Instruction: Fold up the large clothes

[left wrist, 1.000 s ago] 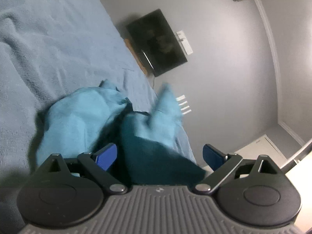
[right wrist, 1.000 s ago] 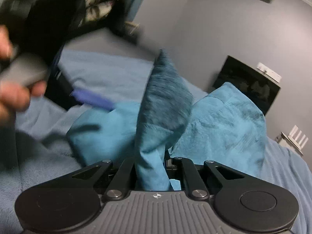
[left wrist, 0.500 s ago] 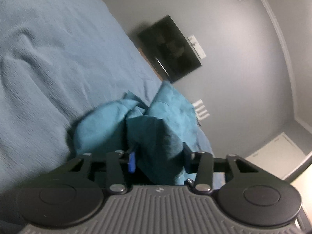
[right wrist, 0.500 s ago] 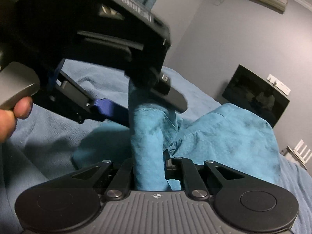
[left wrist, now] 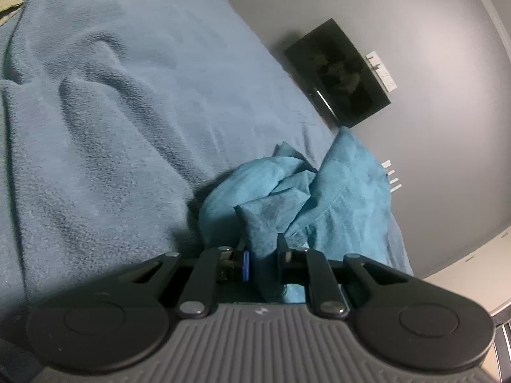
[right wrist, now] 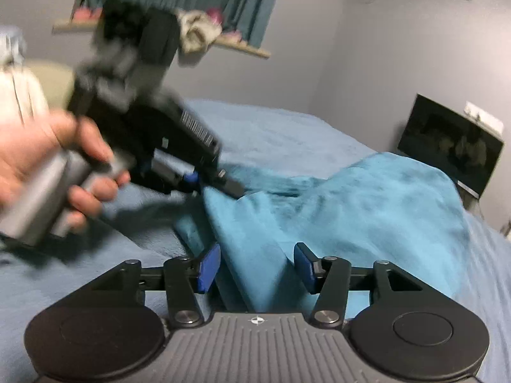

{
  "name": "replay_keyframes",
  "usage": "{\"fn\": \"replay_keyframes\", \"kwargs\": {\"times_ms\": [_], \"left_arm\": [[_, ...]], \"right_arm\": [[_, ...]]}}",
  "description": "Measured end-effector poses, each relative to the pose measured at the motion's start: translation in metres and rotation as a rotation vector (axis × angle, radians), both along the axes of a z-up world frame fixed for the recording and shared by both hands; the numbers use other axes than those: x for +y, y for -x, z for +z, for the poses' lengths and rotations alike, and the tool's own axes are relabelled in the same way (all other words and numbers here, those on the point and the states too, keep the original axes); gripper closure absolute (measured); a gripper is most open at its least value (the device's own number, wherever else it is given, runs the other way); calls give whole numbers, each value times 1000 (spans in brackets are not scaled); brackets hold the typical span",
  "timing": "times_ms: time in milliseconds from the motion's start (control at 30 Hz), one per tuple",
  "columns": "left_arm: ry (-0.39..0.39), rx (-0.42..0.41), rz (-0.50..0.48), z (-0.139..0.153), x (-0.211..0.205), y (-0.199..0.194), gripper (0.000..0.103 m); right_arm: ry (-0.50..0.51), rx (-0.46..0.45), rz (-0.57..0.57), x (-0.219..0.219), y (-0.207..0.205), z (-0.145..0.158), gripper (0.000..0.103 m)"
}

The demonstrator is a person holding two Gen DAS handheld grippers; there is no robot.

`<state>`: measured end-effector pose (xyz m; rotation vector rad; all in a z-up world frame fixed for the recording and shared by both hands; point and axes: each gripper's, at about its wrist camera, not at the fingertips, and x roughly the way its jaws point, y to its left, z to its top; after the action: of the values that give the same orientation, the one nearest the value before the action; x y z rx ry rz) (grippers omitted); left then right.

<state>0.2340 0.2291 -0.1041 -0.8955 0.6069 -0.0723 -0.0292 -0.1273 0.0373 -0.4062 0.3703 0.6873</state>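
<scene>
Teal cloth, one large garment (left wrist: 338, 191), lies crumpled on the blue bed cover (left wrist: 111, 111). In the left wrist view it fills the lower centre and right of the frame; in the right wrist view it is heaped from the centre to the right.

The left hand-held gripper (left wrist: 262, 253) has a thick fold of the garment between its fingers. Its jaws are closing, and the pads already press on the cloth from both sides. From this grip the fold rises toward the upper right of the frame.

The right hand-held gripper (right wrist: 257, 266) has its jaws opening. A strip of the garment (right wrist: 351, 210) passes between the blue pads (right wrist: 209, 268), but they stand clear of it on both sides.

In the right wrist view the person's hand (right wrist: 51, 159) carries the left hand-held gripper (right wrist: 210, 188) at the centre left, its tips at the garment's left edge. So the left one is nearer to that edge, and the loose bulk lies to the right, toward the dark screen (right wrist: 450, 146). I judge that the next grasp must reach that way.
</scene>
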Motion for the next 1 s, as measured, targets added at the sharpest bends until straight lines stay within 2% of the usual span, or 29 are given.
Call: {"fn": "replay_keyframes", "kwargs": {"times_ms": [100,167,267,367,467,533,700,767,867,1000], "left_arm": [[-40,12,8,4,-2,6,92],[-65,13,16,9,-4,6,92],[-96,19,27,12,-7,10,92],[-106,31,31,12,-9,11,92],[-114,47,37,13,-11,12,92],[-110,62,41,12,-10,13,92],[-101,98,52,7,-9,9,91],[-102,111,53,4,-9,7,91],[-95,125,52,-1,-8,3,91],[-116,139,45,-6,-11,-5,91]], "right_arm": [[-156,25,-74,-57,13,27,45],[-236,46,-192,-92,9,36,47],[-259,139,-402,-132,-13,28,52],[-312,290,-494,-165,-34,0,50],[-334,296,-519,-188,-43,-10,40],[-426,342,-531,-209,-54,-8,39],[-609,431,-517,-251,-102,-2,23],[-667,486,-533,-261,-133,-10,20],[-728,578,-561,-278,-166,-20,9],[-817,663,-518,-292,-203,-37,5]]}}
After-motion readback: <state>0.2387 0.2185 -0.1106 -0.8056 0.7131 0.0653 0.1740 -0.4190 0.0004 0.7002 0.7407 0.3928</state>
